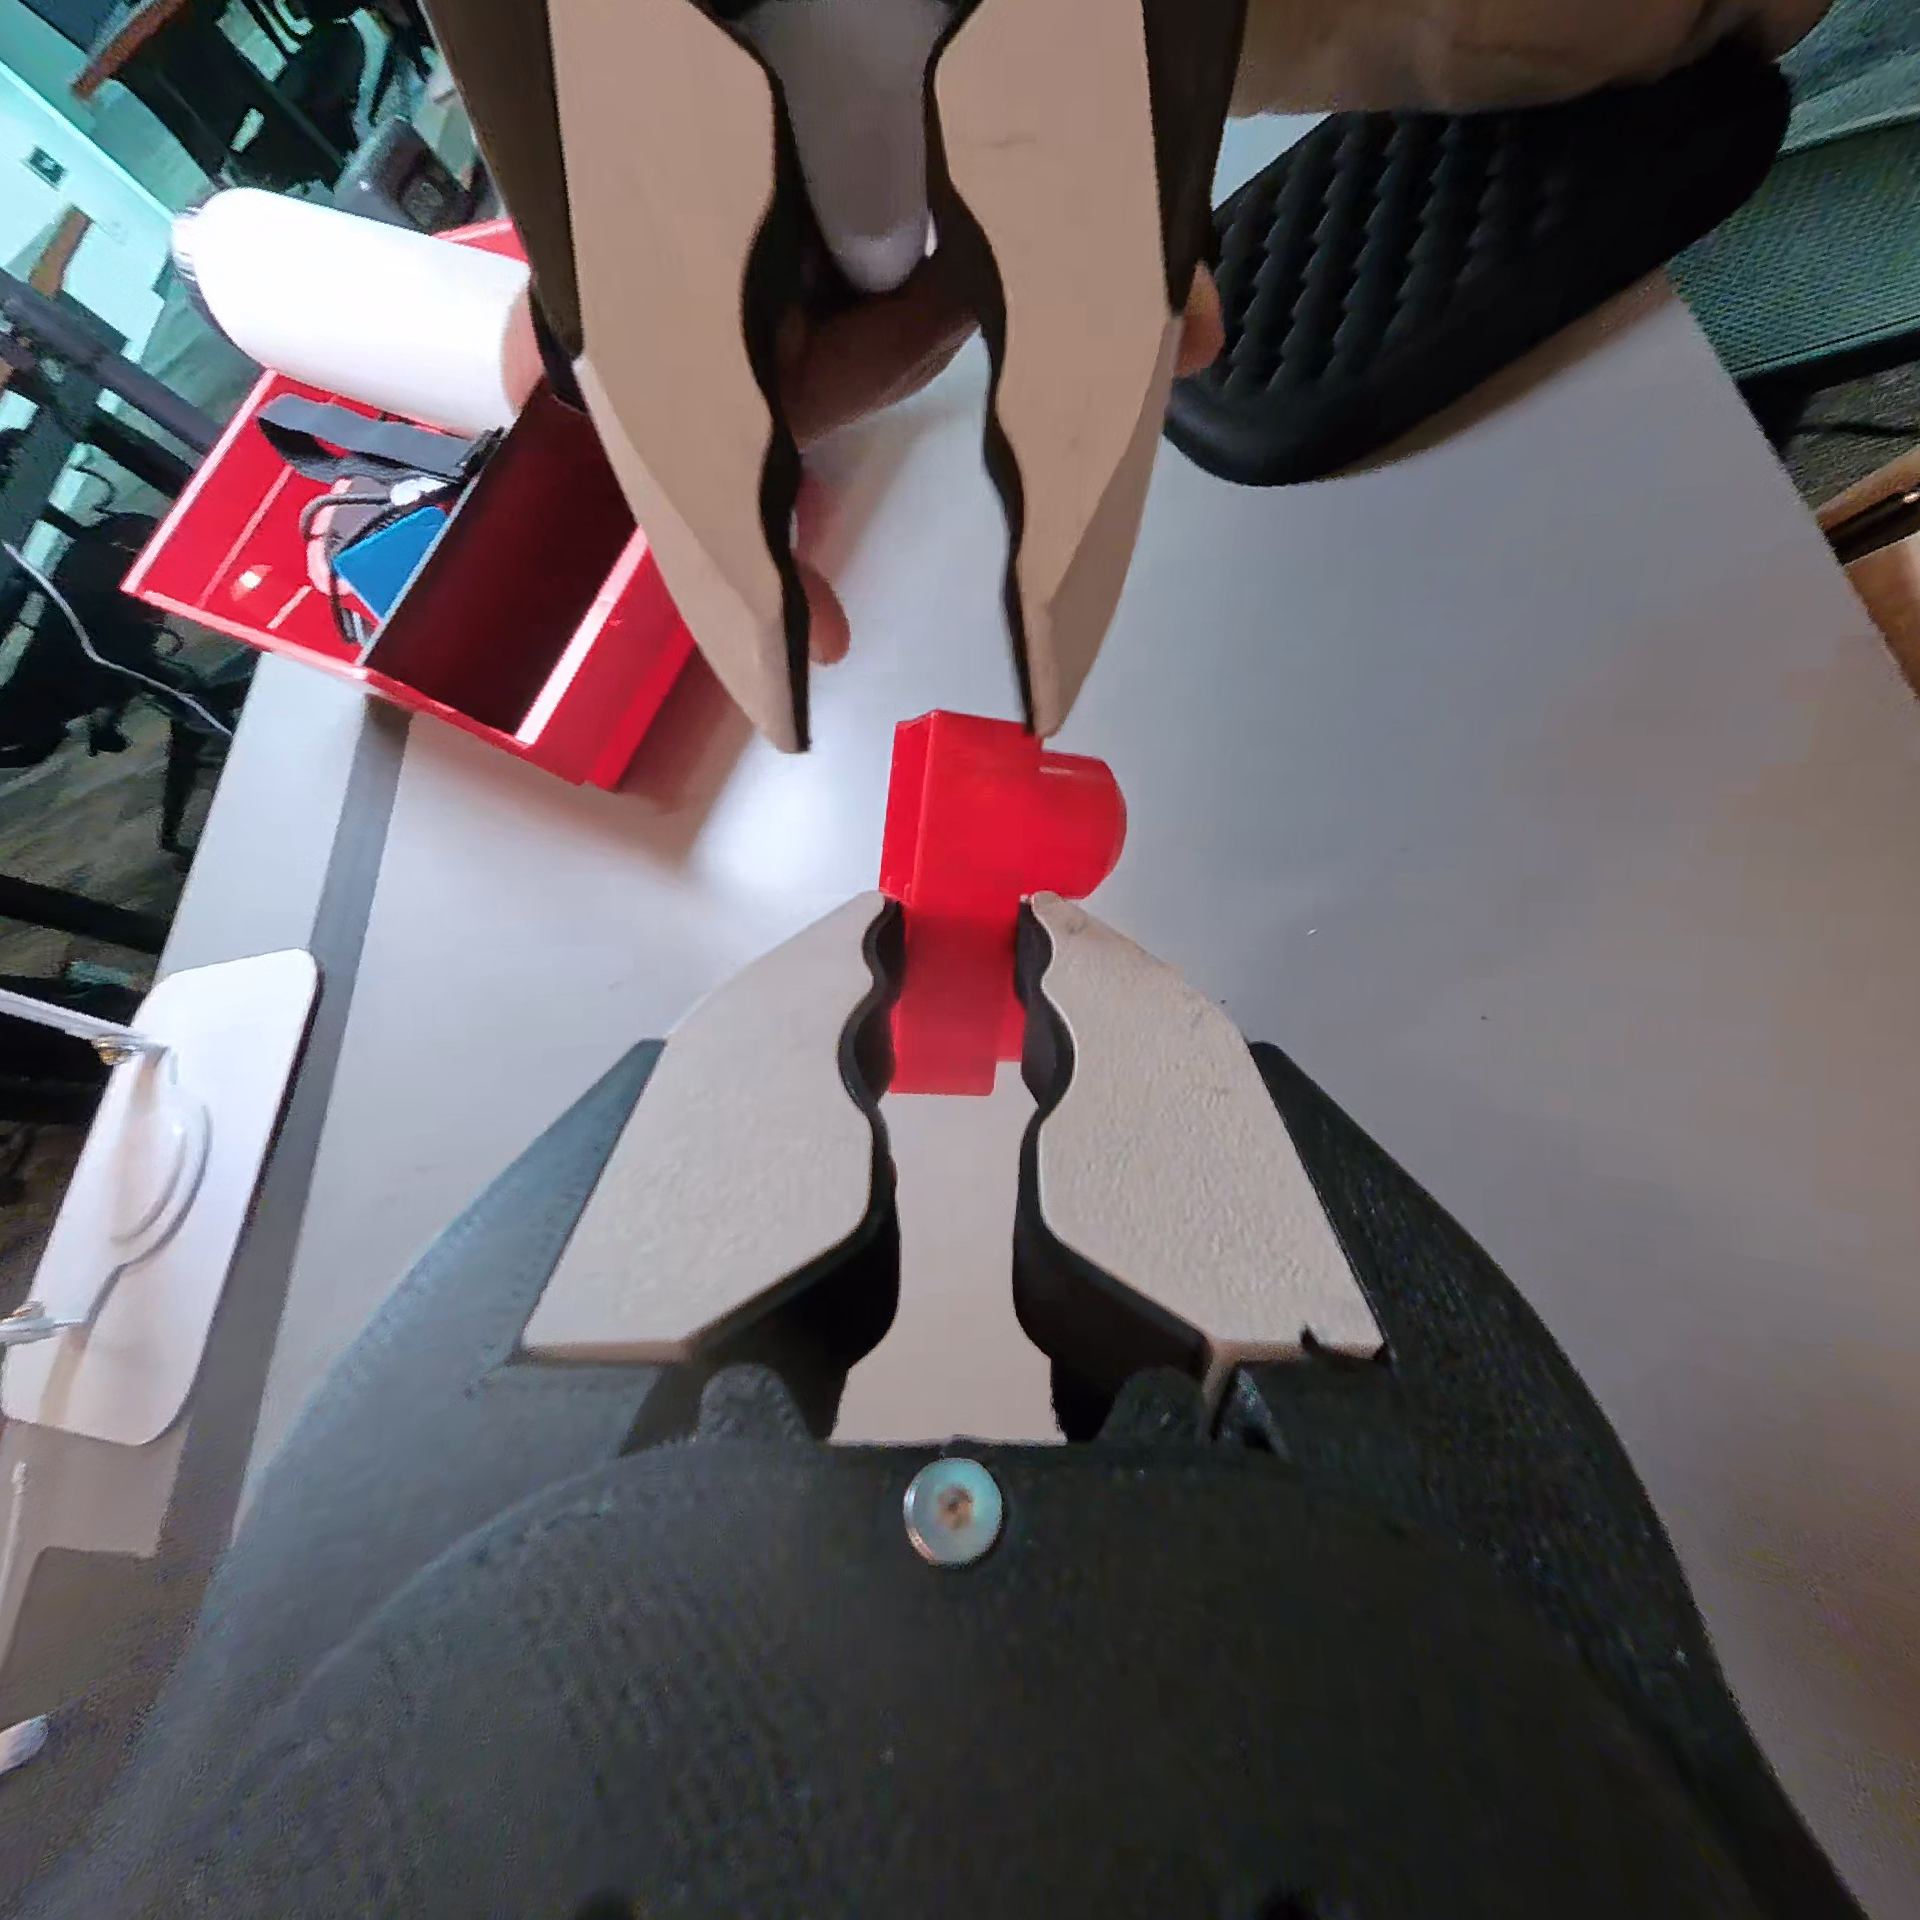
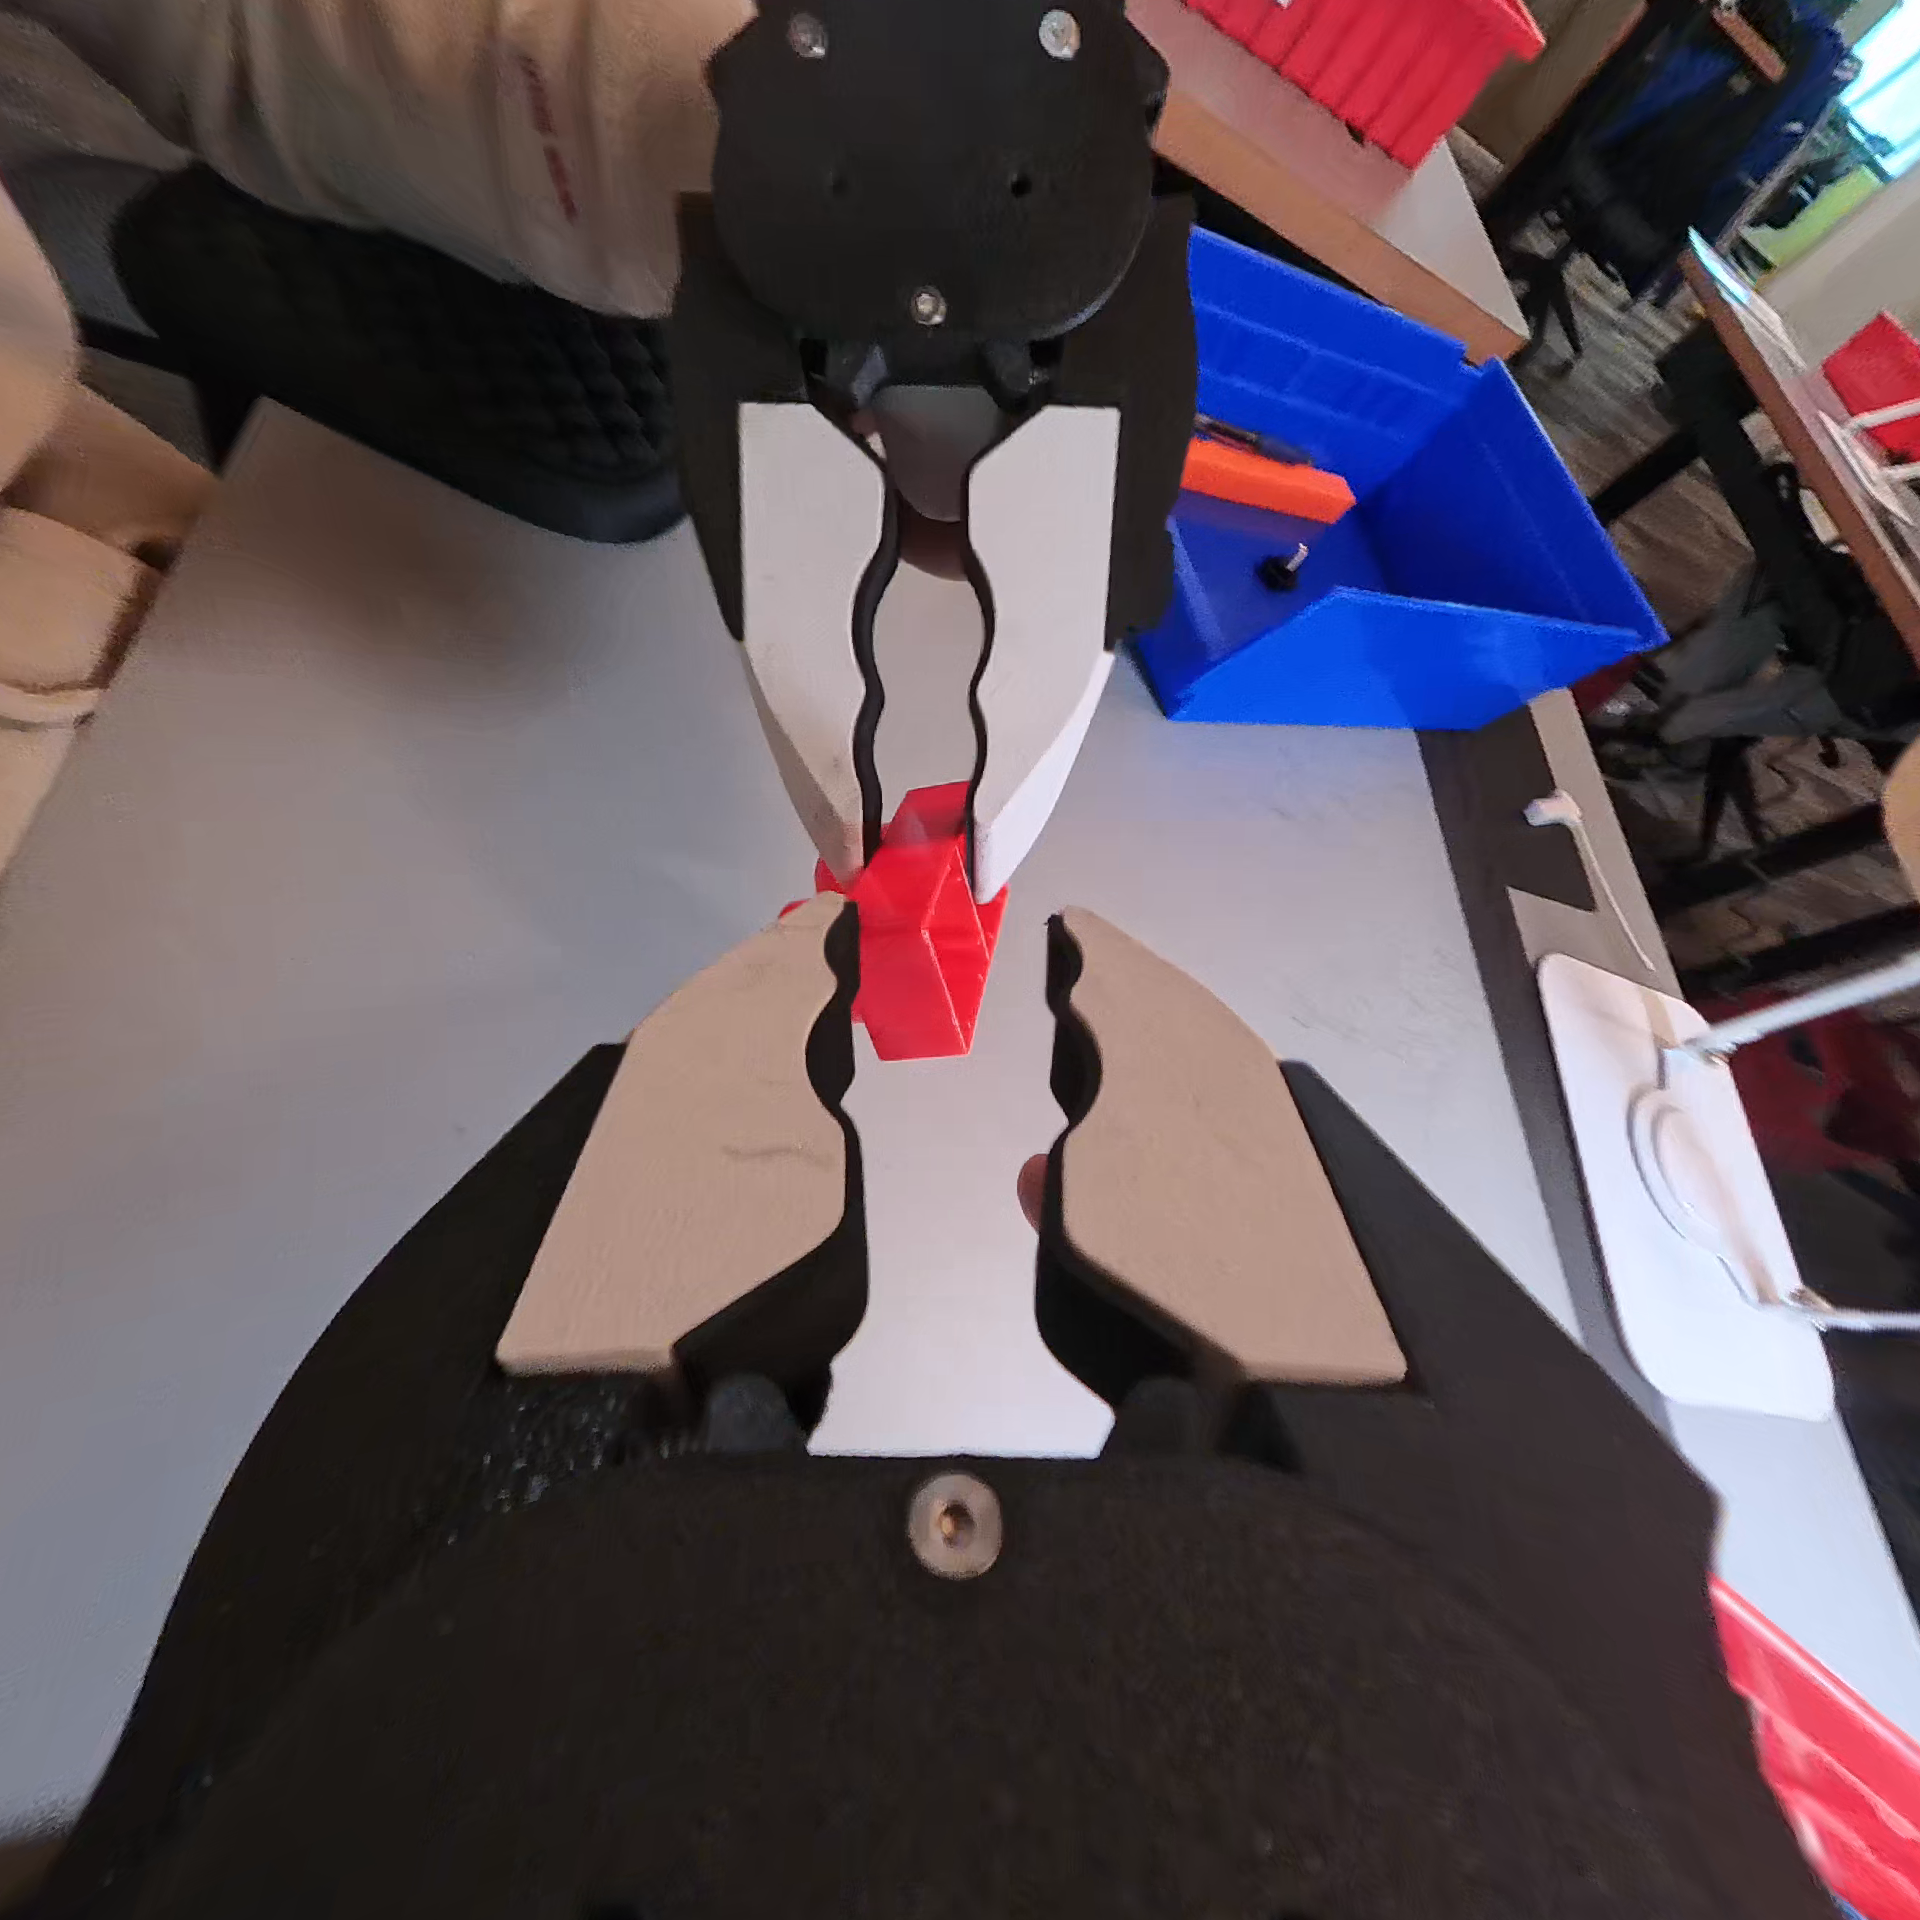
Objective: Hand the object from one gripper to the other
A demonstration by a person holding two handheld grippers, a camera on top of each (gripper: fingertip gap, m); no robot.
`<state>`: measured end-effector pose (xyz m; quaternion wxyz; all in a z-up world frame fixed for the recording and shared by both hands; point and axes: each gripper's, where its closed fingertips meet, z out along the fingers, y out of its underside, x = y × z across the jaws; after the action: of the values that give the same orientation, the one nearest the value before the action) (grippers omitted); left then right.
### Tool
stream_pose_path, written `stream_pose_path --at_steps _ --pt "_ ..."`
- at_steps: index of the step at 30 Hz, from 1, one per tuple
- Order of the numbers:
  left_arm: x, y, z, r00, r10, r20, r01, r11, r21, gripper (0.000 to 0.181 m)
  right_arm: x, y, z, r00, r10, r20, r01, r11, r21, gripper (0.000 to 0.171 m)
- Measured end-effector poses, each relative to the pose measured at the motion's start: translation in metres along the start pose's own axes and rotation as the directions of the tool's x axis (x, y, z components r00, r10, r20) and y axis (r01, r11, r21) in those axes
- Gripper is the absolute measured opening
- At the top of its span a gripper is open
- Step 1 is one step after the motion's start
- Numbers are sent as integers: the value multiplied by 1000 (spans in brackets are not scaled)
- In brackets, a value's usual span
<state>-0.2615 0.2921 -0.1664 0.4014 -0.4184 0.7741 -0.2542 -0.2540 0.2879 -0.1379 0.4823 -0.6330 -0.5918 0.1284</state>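
Left wrist view: left gripper (image 1: 956, 914) pinching a red block (image 1: 987, 831), above a grey table (image 1: 1455, 935). Right gripper (image 1: 920, 732) spread wide, one finger tip touching the block's top. Red box (image 1: 499, 613) off to the side. Right wrist view: blue bin (image 2: 1455, 582) behind.

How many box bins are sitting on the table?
2. An open red plastic bin holding small parts sits at the table's edge in the left wrist view; an open blue plastic bin sits behind the far gripper in the right wrist view. Others may be hidden.
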Motion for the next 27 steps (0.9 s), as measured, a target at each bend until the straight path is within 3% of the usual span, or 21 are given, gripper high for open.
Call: stream_pose_path --at_steps 4,7,11,18,20,24,27 --pt "-1 0 -6 996 -68 -52 71 996 57 20 -10 -9 -9 990 65 126 -82 988 131 40" --pt "1 -11 -14 982 -137 -130 158 974 164 20 -5 -8 -7 997 28 73 -37 991 127 37" --pt "6 -13 -14 964 -172 -202 216 952 216 21 -13 -21 -1 998 -20 66 9 987 163 19" --pt "-7 -22 -24 921 -300 -246 367 880 302 28 1 -28 -8 965 218 144 -245 946 213 19" --pt "-8 -24 -29 922 -298 -248 368 873 320 38 9 -31 -8 902 369 222 -420 869 261 18" --pt "-7 -22 -35 919 -301 -254 372 876 306 62 22 -25 -3 669 614 419 -736 625 261 18" --pt "-14 -17 -33 970 -232 -74 243 926 288 66 39 -24 -8 475 689 547 -880 390 273 18"
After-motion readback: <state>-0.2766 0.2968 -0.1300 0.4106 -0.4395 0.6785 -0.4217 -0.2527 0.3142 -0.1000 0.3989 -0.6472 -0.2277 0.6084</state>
